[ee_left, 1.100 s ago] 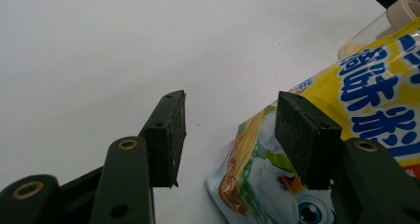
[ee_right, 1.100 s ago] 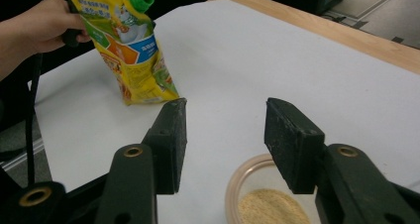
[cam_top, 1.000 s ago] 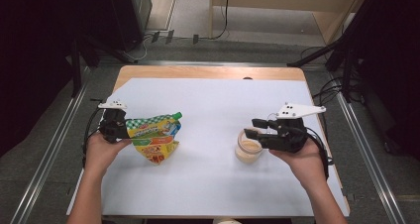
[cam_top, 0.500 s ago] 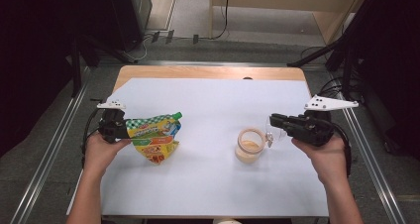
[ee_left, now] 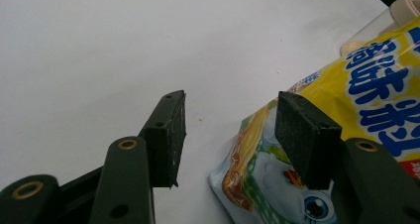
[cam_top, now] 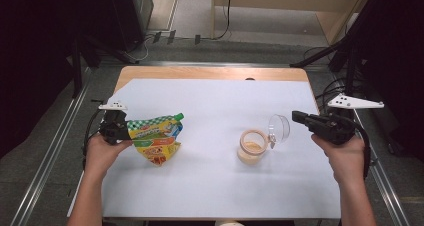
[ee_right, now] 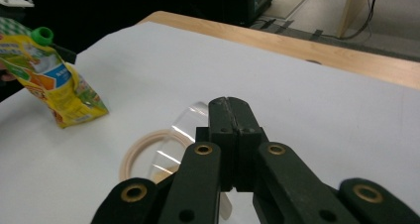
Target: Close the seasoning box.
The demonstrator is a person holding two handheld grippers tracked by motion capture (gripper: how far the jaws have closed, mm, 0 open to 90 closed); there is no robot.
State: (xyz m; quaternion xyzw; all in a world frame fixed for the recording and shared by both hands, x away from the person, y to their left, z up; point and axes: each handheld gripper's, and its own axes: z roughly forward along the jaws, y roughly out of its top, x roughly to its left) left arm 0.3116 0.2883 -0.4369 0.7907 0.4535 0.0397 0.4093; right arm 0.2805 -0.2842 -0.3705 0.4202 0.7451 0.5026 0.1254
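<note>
My left hand-held gripper (cam_top: 122, 128) holds the spouted pouch (cam_top: 155, 138) by its end at the left of the high view, green cap up and to the right – in its own view the jaws stand partly apart with the pouch edge at one pad. The jar (cam_top: 252, 146) stands right of centre on the bench (cam_top: 210, 101), its clear lid (cam_top: 279, 128) swung open. My right hand-held gripper (cam_top: 300, 118), jaws just closed on nothing, sits beside it. Opening looks done – I judge the pouring is left
</note>
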